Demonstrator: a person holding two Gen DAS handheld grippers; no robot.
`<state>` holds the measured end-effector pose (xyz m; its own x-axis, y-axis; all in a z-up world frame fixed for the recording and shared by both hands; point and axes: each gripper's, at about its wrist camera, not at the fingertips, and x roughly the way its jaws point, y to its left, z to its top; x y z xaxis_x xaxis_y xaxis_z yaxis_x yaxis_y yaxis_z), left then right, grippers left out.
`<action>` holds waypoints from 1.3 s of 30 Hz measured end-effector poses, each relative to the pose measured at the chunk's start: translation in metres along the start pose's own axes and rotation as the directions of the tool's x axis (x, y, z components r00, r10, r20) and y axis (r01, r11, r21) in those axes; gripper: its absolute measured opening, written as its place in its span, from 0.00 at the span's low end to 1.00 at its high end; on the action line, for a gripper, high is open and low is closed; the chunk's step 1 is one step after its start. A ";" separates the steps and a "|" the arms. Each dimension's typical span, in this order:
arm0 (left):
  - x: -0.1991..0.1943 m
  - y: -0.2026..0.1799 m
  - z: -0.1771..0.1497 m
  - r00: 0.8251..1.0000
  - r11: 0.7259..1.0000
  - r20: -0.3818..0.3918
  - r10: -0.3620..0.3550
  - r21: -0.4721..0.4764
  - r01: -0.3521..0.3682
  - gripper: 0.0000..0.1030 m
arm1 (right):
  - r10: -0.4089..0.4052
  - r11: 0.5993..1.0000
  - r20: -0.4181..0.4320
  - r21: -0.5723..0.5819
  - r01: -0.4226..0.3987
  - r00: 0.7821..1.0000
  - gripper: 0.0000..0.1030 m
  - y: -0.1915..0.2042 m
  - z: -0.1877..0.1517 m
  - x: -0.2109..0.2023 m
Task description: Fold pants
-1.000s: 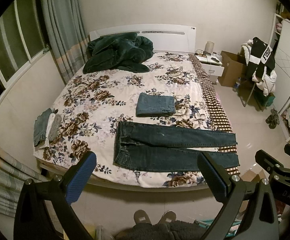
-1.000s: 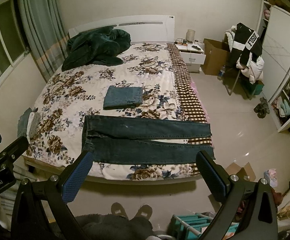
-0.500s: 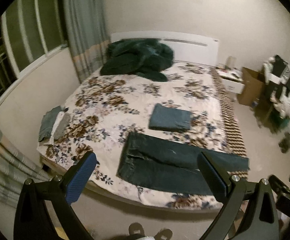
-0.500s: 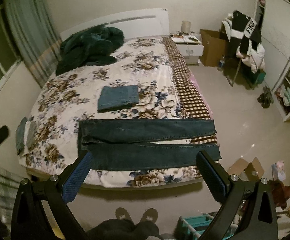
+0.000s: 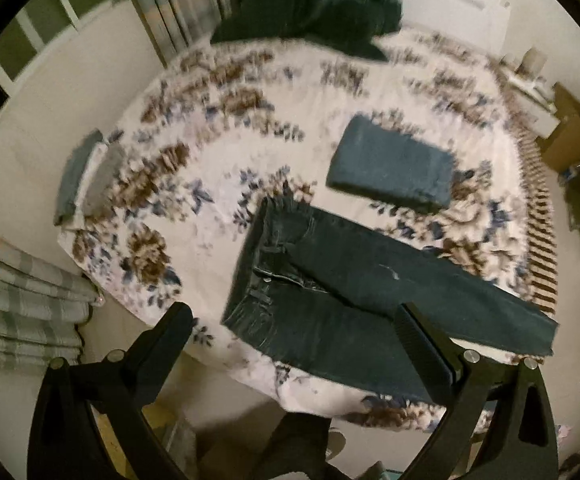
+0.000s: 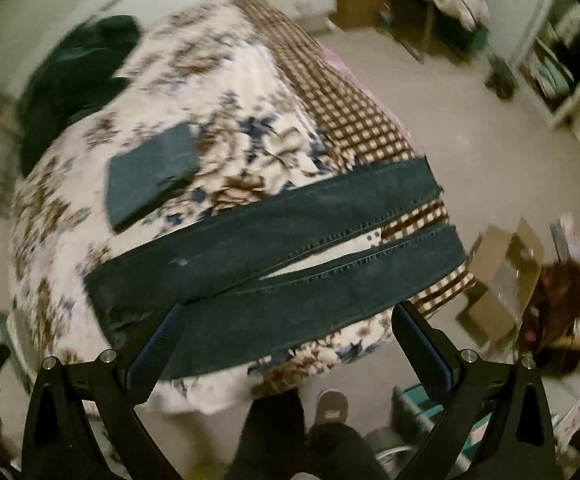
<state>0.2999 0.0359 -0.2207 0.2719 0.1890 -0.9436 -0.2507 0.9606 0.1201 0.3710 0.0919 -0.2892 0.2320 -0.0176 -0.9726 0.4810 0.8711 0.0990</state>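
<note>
1. Progress check: basically nothing folded yet on this pair. The dark jeans [image 5: 354, 292] lie flat and full length across the near end of the bed [image 5: 226, 152], waistband toward the left, both legs running out to the right.

2. Neither claw has touched them as far as I can tell. The left claw [image 5: 294, 340] is spread wide with nothing in it, hanging above the waistband end. The right claw [image 6: 286, 340] is just as wide open and empty, up over the leg side.

3. So every fold is still to do. My guess is legs together first, then folding lengthwise.

4. There's already a neat folded denim bundle [image 5: 394, 168] sitting further up the bed, so I'd say an earlier pair is done and that's the target look.

5. How the jeans look: dark blue-green denim, fly and button facing up, a small pale mark on the far leg. The right wrist view shows the two legs slightly apart with a thin gap of bedding between them, and hems [image 6: 446, 220] reaching the checked edge of the bed, close to the side.

6. Both views are motion-blurred, so finer wrinkles are hard to judge.
</note>
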 end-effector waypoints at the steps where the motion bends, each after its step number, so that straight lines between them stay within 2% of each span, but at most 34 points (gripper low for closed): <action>1: 0.013 -0.001 0.006 1.000 1.000 -0.018 -0.001 -0.006 0.001 1.00 | -0.017 1.000 -0.020 0.025 0.017 1.000 1.00 0.002 0.012 0.020; 7: 0.148 -0.018 0.061 0.985 0.997 -0.173 0.021 -0.070 -0.033 1.00 | -0.055 0.984 -0.135 0.161 0.077 0.989 1.00 0.004 0.083 0.159; 12: 0.268 -0.019 0.100 0.958 0.975 -0.286 0.000 -0.212 -0.064 1.00 | -0.109 0.957 -0.210 0.242 0.159 0.972 1.00 -0.012 0.118 0.265; 14: 0.318 -0.019 0.111 0.943 0.960 -0.333 -0.009 -0.267 -0.084 0.98 | -0.116 0.942 -0.242 0.280 0.184 0.963 1.00 -0.023 0.131 0.308; 16: 0.362 -0.019 0.115 0.921 0.946 -0.387 -0.031 -0.308 -0.097 0.90 | -0.131 0.929 -0.258 0.305 0.209 0.957 1.00 -0.035 0.136 0.333; 18: 0.393 -0.020 0.116 0.901 0.936 -0.432 -0.051 -0.335 -0.107 0.83 | -0.140 0.911 -0.279 0.340 0.234 0.950 1.00 -0.046 0.142 0.361; 20: 0.416 -0.022 0.114 0.885 0.929 -0.460 -0.071 -0.354 -0.110 0.81 | -0.138 0.891 -0.302 0.378 0.251 0.943 1.00 -0.057 0.147 0.385; 22: 0.423 -0.026 0.111 0.887 0.929 -0.458 -0.053 -0.348 -0.124 0.81 | -0.129 0.876 -0.316 0.408 0.258 0.940 1.00 -0.065 0.151 0.402; 23: 0.421 -0.030 0.110 0.896 0.933 -0.442 -0.036 -0.336 -0.129 0.81 | -0.125 0.869 -0.323 0.420 0.261 0.938 1.00 -0.068 0.154 0.410; 24: 0.418 -0.033 0.109 0.905 0.936 -0.424 -0.028 -0.330 -0.125 0.78 | -0.128 0.863 -0.331 0.427 0.269 0.935 1.00 -0.070 0.156 0.417; 25: 0.412 -0.035 0.107 0.919 0.939 -0.392 -0.025 -0.324 -0.113 0.67 | -0.130 0.859 -0.339 0.431 0.277 0.932 0.97 -0.071 0.157 0.424; 26: 0.406 -0.036 0.104 0.933 0.942 -0.357 -0.030 -0.322 -0.093 0.61 | -0.132 0.856 -0.347 0.433 0.283 0.929 0.90 -0.072 0.158 0.429; 27: 0.401 -0.034 0.102 0.940 0.941 -0.340 -0.035 -0.329 -0.084 0.47 | -0.133 0.855 -0.358 0.430 0.290 0.924 0.84 -0.073 0.158 0.434; 28: 0.396 -0.029 0.099 0.946 0.937 -0.320 -0.044 -0.342 -0.072 0.31 | -0.132 0.855 -0.364 0.429 0.292 0.922 0.74 -0.074 0.157 0.437; 30: 0.389 -0.022 0.093 0.951 0.932 -0.287 -0.116 -0.362 0.004 0.20 | -0.128 0.855 -0.358 0.433 0.286 0.925 0.58 -0.076 0.152 0.437; 32: 0.377 -0.019 0.088 0.955 0.935 -0.248 -0.160 -0.349 0.066 0.17 | -0.110 0.856 -0.344 0.444 0.265 0.932 0.24 -0.082 0.145 0.434; 34: 0.367 -0.015 0.086 0.958 0.935 -0.215 -0.190 -0.339 0.109 0.13 | -0.061 0.858 -0.324 0.467 0.216 0.944 0.10 -0.087 0.137 0.427; 37: 0.337 -0.005 0.079 0.962 0.920 -0.144 -0.233 -0.353 0.170 0.07 | -0.038 0.874 -0.282 0.456 0.169 0.959 0.05 -0.090 0.124 0.404; 39: 0.318 0.014 0.073 0.957 0.897 -0.094 -0.275 -0.383 0.220 0.06 | -0.026 0.890 -0.249 0.435 0.135 0.968 0.05 -0.093 0.112 0.381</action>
<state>0.4503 0.1244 -0.4966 0.2420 -0.1023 -0.9649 -0.5206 0.8254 -0.2181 0.5095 -0.0505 -0.6453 0.0018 0.0825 -0.9966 0.8271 0.5600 0.0479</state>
